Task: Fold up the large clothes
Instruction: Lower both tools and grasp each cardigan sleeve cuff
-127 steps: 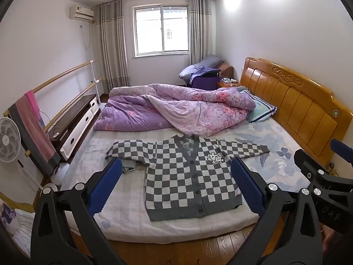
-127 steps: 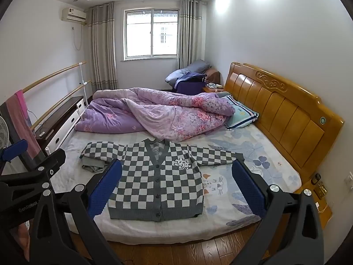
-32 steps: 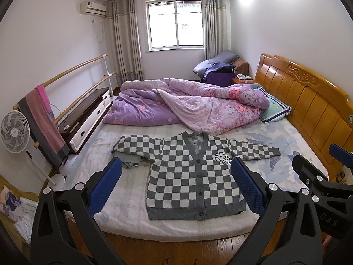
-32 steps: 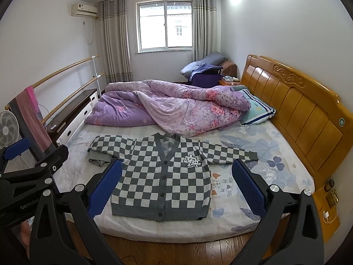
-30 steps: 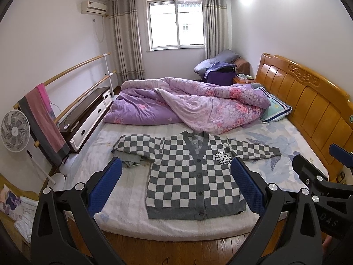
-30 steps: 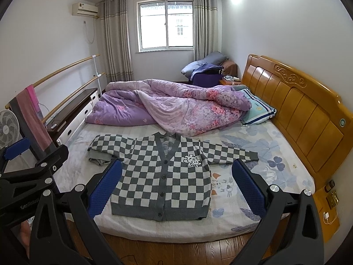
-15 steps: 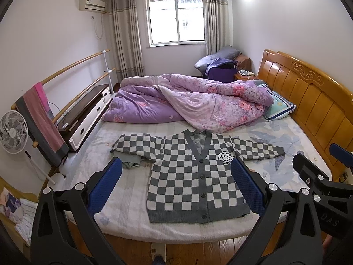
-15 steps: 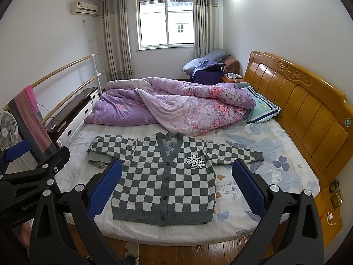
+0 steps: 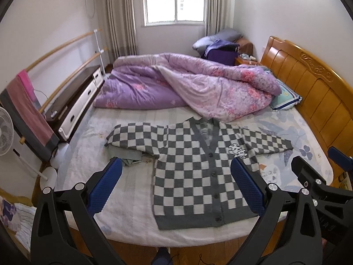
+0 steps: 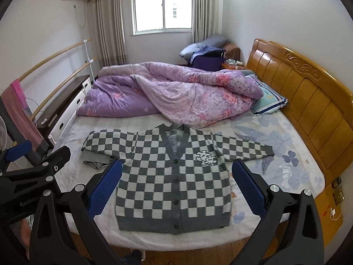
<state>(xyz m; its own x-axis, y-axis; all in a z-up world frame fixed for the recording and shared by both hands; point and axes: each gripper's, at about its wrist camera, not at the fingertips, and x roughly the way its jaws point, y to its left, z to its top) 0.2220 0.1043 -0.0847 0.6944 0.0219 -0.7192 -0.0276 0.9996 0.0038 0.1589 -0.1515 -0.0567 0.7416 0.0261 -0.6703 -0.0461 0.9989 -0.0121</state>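
Nearest, the left hand-held gripper [image 9: 175, 186] hangs above the near edge of the bed [image 9: 132, 227], its blue pads spread wide and holding nothing; the right hand-held gripper [image 10: 176, 186] hangs just beside it, likewise spread and empty; both seem poised short of the cloth, likely so the whole garment stays in view before a first grasp is chosen.

Beyond them the cardigan [image 9: 198, 165] lies face up and buttoned on the near half of the bed, hem toward the near edge, collar toward the far side; both sleeves are stretched out left and right, which probably sets it up for folding the sleeves inward first; no fold is made yet, so the task looks to be at its start.

The left sleeve rests partly on a small grey-green cloth [image 9: 128, 155], which may snag or ride along when that sleeve is lifted; the right sleeve reaches toward the headboard [image 9: 308, 88] side, on bare sheet.

Farther back, a purple quilt [image 9: 187, 84] is bunched up across the far half of the bed, its edge just touching the collar; it appears pushed back to leave room for folding; a pillow [image 9: 286, 100] peeks from under it at the right.
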